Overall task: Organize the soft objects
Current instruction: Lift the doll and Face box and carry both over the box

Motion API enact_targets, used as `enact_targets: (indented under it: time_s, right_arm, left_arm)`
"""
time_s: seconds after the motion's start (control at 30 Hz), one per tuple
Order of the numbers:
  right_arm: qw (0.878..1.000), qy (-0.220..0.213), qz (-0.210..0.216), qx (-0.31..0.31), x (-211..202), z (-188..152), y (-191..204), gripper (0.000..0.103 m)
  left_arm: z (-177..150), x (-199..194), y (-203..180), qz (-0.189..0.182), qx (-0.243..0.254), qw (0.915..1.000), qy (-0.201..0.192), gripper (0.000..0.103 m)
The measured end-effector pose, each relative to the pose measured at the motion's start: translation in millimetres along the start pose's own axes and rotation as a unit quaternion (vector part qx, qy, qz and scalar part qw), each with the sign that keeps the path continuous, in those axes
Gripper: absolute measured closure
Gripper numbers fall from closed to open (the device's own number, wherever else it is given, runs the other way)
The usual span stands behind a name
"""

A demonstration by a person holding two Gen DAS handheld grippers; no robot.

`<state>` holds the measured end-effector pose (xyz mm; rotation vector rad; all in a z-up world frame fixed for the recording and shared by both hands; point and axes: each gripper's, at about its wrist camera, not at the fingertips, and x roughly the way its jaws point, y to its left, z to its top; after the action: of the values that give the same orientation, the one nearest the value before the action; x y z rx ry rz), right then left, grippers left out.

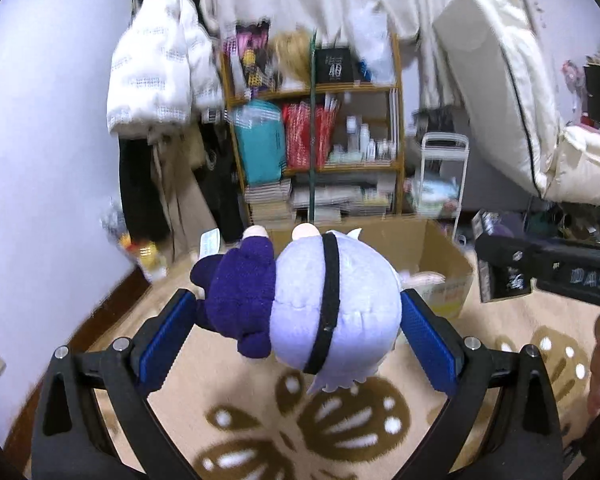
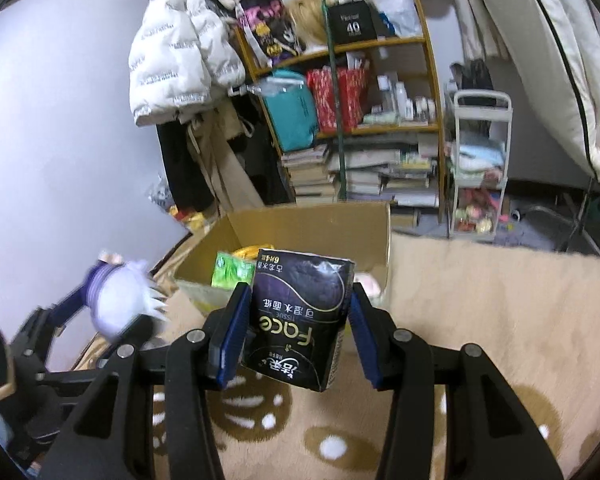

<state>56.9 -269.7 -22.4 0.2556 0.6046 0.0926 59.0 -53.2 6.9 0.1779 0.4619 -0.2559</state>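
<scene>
My left gripper (image 1: 300, 312) is shut on a plush doll (image 1: 332, 312) with a pale lilac head, a black band and a dark purple body, held above the rug. In the right wrist view the same plush doll (image 2: 116, 304) shows blurred at the far left. My right gripper (image 2: 296, 312) is shut on a black pack of face tissues (image 2: 300, 320), its blue pads pressing both sides. An open cardboard box (image 2: 312, 220) stands just beyond both grippers, with a green packet (image 2: 232, 270) and a pink soft thing inside. The same cardboard box (image 1: 416, 244) lies behind the doll.
A cream rug (image 2: 480, 320) with brown flower shapes covers the floor. A wooden shelf (image 2: 380, 128) packed with bags and books stands behind the box, beside hanging coats (image 2: 176, 56) and a white trolley (image 2: 480, 168). The right gripper's body (image 1: 548, 272) shows at the right.
</scene>
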Motion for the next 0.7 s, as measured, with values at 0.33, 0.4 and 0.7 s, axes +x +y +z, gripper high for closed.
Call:
enact_targets:
  time_s: [0.33, 0.4, 0.7]
  right_arm:
    - [0.998, -0.039, -0.013, -0.037, 5.2, 28.3, 4.7, 0.052]
    - [0.998, -0.044, -0.017, -0.048, 9.4, 33.5, 3.9, 0.052]
    - [0.996, -0.054, -0.029, -0.066, 32.0, 46.9, -1.3, 0.051]
  left_arm:
    - [47.1, -0.8, 2.0, 0.009, 0.038, 0.9973, -0.063, 0.004]
    - [53.5, 5.4, -0.9, 0.013, 0.045, 0.9967, -0.067, 0.004]
    - [71.4, 46.1, -0.9, 0.014, 0.016, 0.9980, -0.060, 0.004]
